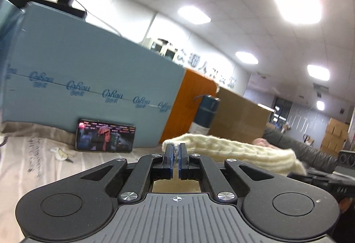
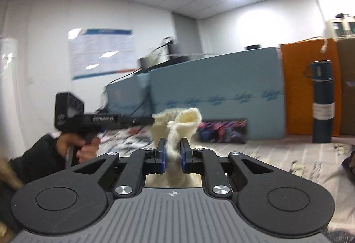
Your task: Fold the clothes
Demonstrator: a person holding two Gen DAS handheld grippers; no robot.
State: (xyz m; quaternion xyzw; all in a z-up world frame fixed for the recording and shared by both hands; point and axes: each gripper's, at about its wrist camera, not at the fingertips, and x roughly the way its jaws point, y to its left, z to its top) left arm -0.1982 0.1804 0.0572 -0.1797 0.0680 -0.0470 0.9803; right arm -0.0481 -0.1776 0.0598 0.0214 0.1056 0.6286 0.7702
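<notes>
Pinching the cream knit sweater point(image 1: 233, 151) by an edge in my left claw point(image 1: 176, 152), right claw point(image 2: 173, 149) clenched on a bunched fold; garment slung between them above the printed sheet point(image 1: 33, 158); soft, stretchy, light; edges grip best.

Work surface point(image 1: 33, 158): flat, covered with beige printed sheet, striped text pattern, small bird motif. Phone point(image 1: 105, 136) stands on sheet on long edge, screen lit, leaning against blue foam board point(image 1: 88, 79). Blue board upright at rear edge of surface; orange board point(image 2: 308, 87) just beside it. Dark teal cylinder flask point(image 2: 321, 101) stands upright on sheet in front of orange board. Whether cream knit rests on sheet: cannot tell.
</notes>
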